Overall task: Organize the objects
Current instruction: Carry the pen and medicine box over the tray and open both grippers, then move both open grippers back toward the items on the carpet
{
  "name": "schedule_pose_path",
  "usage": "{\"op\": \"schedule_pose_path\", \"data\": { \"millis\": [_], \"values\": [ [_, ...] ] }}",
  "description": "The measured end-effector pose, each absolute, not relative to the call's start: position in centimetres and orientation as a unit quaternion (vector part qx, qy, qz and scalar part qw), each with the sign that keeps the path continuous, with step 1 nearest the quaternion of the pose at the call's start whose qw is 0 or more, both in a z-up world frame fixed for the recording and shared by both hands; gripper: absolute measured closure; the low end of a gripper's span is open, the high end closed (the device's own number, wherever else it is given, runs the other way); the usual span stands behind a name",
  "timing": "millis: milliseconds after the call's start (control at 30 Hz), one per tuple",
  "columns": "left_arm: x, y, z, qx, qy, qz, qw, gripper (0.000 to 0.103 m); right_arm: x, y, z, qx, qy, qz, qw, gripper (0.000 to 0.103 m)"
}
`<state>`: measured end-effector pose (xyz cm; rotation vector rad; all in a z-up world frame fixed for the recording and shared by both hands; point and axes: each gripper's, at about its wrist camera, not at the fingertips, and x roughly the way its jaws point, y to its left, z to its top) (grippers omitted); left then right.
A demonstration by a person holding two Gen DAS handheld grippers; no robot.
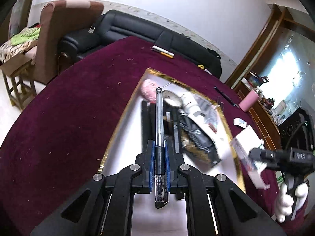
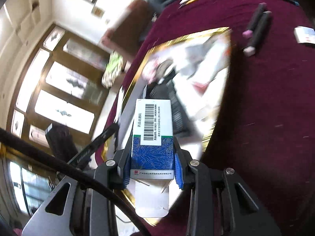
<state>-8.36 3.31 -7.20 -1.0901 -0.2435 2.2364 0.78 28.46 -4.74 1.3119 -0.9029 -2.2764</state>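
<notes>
L gripper [image 1: 159,153] is clamping a pen [image 1: 159,129] by its black grip section, the barrel sticking fwd over the tray [image 1: 126,106], cap end trailing back toward the camera. R gripper [image 2: 152,157] is squeezing a box [image 2: 152,129] by its lower half, barcode face up, one end flap hanging open at the near end. Both are hovering above the gold-rimmed tray on the maroon cloth [image 1: 59,108]; neither item is touching anything in it, as far as I can tell.

The tray is already holding a jumble: something pink [image 1: 148,90], a white bottle [image 1: 192,103], dark packets [image 1: 196,135], more I can't make out w/ the blur.

Other bits are lying outside the tray: two markers [image 1: 163,51] at the far edge, two dark sticks [image 2: 257,26] w/ pink ends and a small card [image 2: 304,34] off to the side.

Risks, as I'm judging them:
- Pen is pinched on a round rubber grip, so it could be pivoting or rolling out if the jaws loosen early, then bouncing off the pile onto the cloth.
- Box is light card; a hard squeeze could be crushing it, and the loose flap may be snagging on the rim or packets.
- Both grippers are working close over one tray, so they could be clipping each other.
- Dropping onto the heap may be shoving stuff over the low rim.
</notes>
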Motion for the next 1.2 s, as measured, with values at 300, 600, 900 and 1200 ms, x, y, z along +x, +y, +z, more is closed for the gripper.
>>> {"op": "schedule_pose_path", "data": {
  "millis": [300, 600, 900, 1200],
  "values": [
    [-7.8, 1.8, -7.7, -0.421, -0.083, 0.848, 0.312, 0.096, -0.5, 22.2, -7.7, 0.514, -0.242, -0.803, 0.178, 0.069],
    [-6.4, 0.4, -5.3, -0.378, -0.105, 0.858, 0.331, 0.062, 1.2, 22.2, -6.0, 0.501, -0.204, -0.826, 0.154, 0.060],
    [-4.5, 0.2, -1.8, -0.324, -0.137, 0.856, 0.377, 0.042, 5.5, 28.7, -4.7, 0.436, -0.275, -0.847, 0.127, 0.056],
    [-2.2, 8.2, -0.3, -0.337, -0.129, 0.783, 0.507, 0.041, 15.9, 45.1, -5.3, 0.362, -0.364, -0.857, -0.050, 0.056]
  ]
}}
